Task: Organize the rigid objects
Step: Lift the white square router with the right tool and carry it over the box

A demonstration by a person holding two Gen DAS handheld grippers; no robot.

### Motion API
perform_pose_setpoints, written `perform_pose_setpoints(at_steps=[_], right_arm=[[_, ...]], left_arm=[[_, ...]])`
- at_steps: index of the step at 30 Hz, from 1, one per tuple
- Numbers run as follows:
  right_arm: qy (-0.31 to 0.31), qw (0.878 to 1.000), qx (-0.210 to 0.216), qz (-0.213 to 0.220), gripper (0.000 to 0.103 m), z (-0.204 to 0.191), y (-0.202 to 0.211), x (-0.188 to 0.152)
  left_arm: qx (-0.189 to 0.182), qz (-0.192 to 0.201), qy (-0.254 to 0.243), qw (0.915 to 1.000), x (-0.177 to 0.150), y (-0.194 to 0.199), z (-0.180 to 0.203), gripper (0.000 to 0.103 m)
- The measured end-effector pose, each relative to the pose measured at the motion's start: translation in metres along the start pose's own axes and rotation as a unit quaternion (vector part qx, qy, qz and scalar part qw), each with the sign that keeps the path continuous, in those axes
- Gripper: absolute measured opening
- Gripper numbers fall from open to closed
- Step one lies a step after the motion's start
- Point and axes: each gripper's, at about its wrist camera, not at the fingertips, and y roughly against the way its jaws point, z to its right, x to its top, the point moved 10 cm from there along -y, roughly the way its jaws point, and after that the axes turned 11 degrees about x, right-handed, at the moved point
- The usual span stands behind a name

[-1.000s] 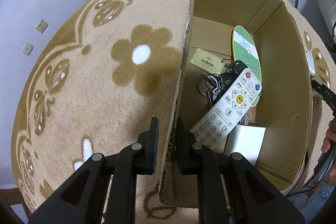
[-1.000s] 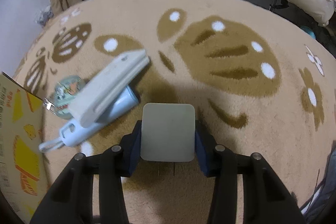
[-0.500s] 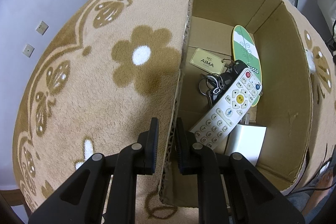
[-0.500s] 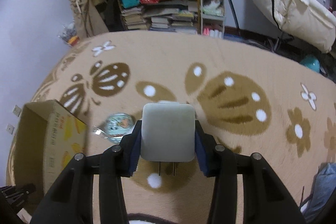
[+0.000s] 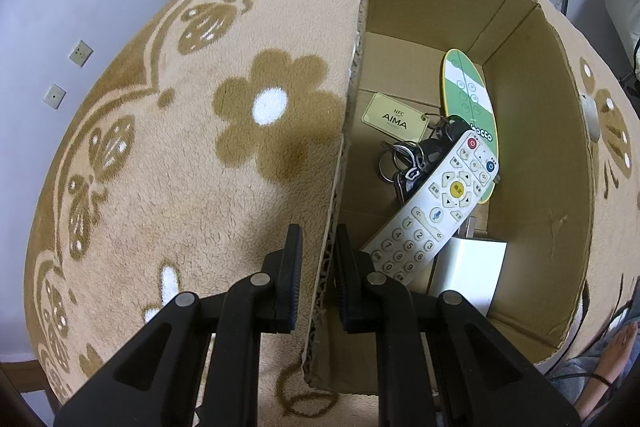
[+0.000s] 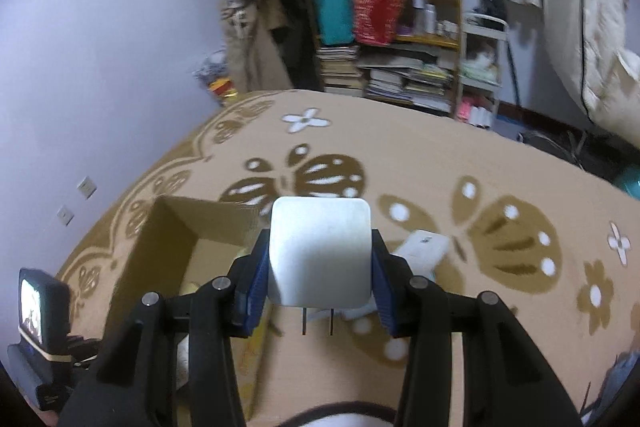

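Carpet [image 5: 168,187] with brown butterflies and flowers covers the floor, and crowded bookshelves [image 6: 400,39] stand against the far wall. On it sits an open cardboard box [image 5: 532,147] holding a white remote [image 5: 436,211], a bunch of keys [image 5: 408,159] with an AIMA tag, a green oval card [image 5: 468,95] and a white block [image 5: 468,271]. The left gripper [image 5: 316,267] straddles the box's near wall, fingers pinching the cardboard edge. The right gripper [image 6: 320,267] is clamped on a white plug adapter [image 6: 320,251], prongs down, held up beside the box's right side.
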Motion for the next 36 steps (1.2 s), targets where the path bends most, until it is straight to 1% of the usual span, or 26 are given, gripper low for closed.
perform_pose_setpoints(at_steps=[9,15,22,24,27,36], right_arm=[[0.039,0.997,0.060,-0.033,0.048,-0.060,-0.029,-0.022],[0.057,0.994,0.075,-0.058,0.048,-0.081,-0.048,-0.041],[0.060,0.991,0.084,-0.083,0.048,-0.091,-0.066,-0.059],[0.057,0.990,0.093,-0.093,0.048,-0.092,-0.072,-0.066],[0.063,0.989,0.087,-0.104,0.049,-0.092,-0.080,-0.075],[0.078,0.988,0.076,-0.107,0.049,-0.096,-0.084,-0.078]], left_arm=[[0.000,0.000,0.000,1.0000,0.001,0.001,0.001,0.014],[0.001,0.000,-0.001,1.0000,0.001,0.001,0.002,0.015],[-0.001,0.003,0.000,1.0000,0.002,0.002,0.001,0.015],[-0.001,0.003,0.001,1.0000,0.002,0.002,0.001,0.015],[-0.002,0.004,0.000,1.0000,0.003,0.002,0.002,0.015],[-0.001,0.003,0.000,1.0000,0.003,0.002,0.001,0.015]])
